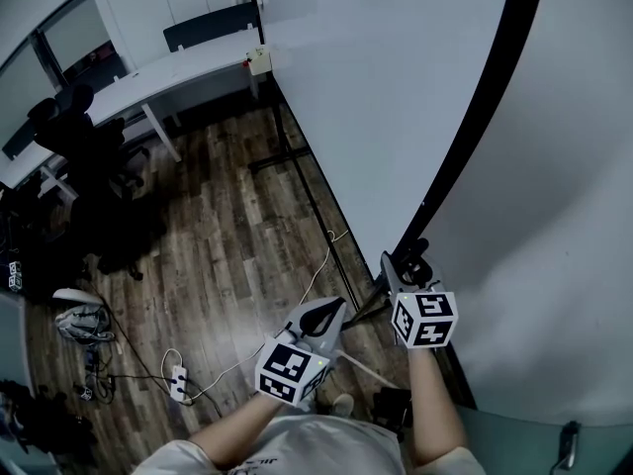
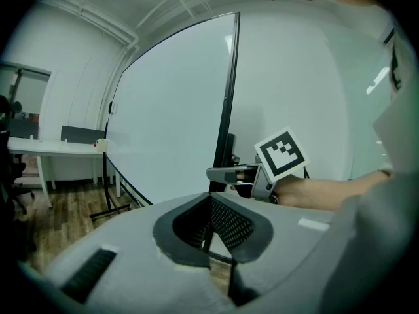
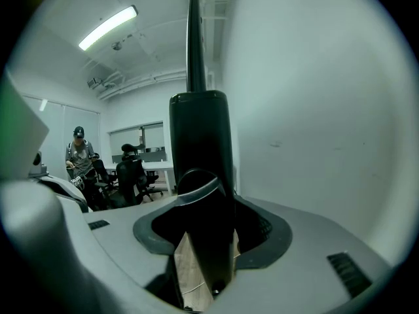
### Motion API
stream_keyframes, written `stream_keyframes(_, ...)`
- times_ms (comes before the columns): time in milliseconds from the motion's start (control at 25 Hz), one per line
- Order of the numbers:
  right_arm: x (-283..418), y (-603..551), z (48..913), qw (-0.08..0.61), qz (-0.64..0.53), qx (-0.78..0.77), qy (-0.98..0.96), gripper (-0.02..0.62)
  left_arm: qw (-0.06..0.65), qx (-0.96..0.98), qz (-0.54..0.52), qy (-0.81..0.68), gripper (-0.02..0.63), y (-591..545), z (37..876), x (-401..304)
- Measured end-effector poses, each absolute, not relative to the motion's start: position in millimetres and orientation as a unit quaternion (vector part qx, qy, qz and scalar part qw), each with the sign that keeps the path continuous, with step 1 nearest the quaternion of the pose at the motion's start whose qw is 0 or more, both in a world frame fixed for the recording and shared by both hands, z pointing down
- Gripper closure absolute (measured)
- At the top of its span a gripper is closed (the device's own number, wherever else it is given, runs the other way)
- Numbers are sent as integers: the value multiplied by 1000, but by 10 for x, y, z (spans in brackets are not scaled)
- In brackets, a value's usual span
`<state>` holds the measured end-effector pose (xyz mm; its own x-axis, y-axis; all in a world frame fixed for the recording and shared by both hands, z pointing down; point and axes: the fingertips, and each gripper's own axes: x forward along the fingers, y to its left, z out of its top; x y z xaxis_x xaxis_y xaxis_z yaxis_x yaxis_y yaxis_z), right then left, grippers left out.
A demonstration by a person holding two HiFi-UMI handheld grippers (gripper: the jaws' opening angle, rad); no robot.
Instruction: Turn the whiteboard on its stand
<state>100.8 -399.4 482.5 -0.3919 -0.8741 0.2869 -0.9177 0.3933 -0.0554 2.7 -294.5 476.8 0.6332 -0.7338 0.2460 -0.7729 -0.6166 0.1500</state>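
Observation:
The large whiteboard (image 1: pixel 396 87) stands on a black floor stand, with its black side frame (image 1: pixel 475 127) running down to my right gripper (image 1: pixel 407 263). In the right gripper view the black frame post (image 3: pixel 200 142) sits between the jaws of the right gripper (image 3: pixel 209 241). Gaps show on both sides of the post, so the pads do not press it. My left gripper (image 1: pixel 321 315) hangs lower, near the person's body and away from the board, shut on nothing. In the left gripper view, the left gripper (image 2: pixel 209 231) faces the board (image 2: pixel 170 123) and the right gripper (image 2: pixel 222 174).
The stand's black foot (image 1: pixel 282 156) lies on the wooden floor. A white desk (image 1: pixel 168 77) and black office chairs (image 1: pixel 89 146) stand at the far left. A power strip with cable (image 1: pixel 178 379) lies near the person's feet. A person (image 3: pixel 78 156) is by the chairs.

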Motion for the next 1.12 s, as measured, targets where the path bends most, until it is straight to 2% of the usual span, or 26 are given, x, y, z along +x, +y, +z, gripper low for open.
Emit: stream_keyframes(1120,1191,-3275,4714,115,92,550,-822,411,118,900,76,-413,595,-2473,4583,64)
